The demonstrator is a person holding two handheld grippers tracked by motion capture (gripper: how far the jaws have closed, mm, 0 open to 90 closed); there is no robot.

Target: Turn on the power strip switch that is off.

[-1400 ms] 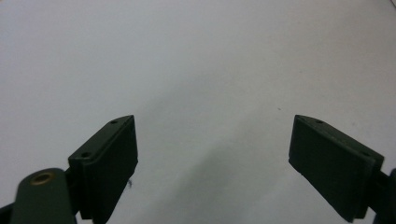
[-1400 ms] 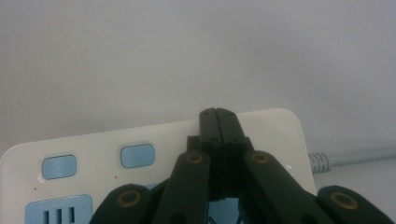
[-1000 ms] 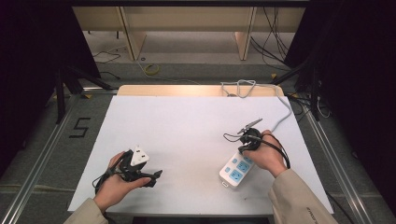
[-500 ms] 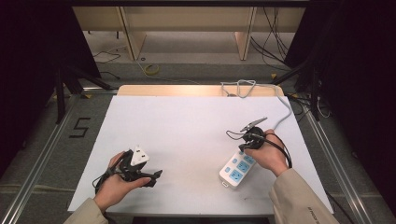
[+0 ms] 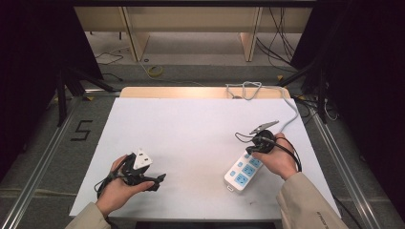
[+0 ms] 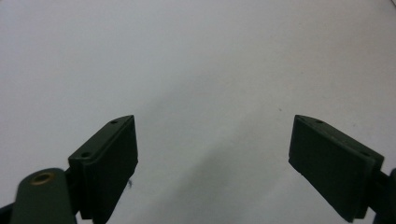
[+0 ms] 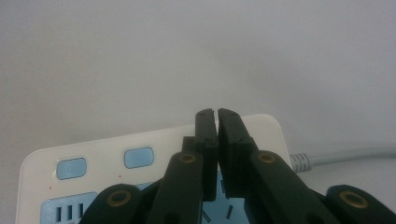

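Note:
A white power strip (image 5: 242, 171) with blue socket faces lies at the table's right front, under my right hand. My right gripper (image 5: 249, 151) points down at its far end. In the right gripper view the two jaws stand over the strip (image 7: 93, 163) with only a thin slit between the pads; they have just been opening, and nothing is between them. My left gripper (image 5: 156, 180) rests at the left front, pointing right. Its jaws are wide apart over the bare white tabletop (image 6: 196, 70), with nothing between the fingers (image 6: 109, 158).
The strip's grey cable (image 5: 292, 114) runs to the table's far right and loops at the back edge (image 5: 244, 88). A wooden strip (image 5: 191, 92) borders the far edge. Dark stands and floor cables surround the table.
My right gripper has tilted and shifted very slightly over the power strip's end. The left hand and its gripper have stayed where they were.

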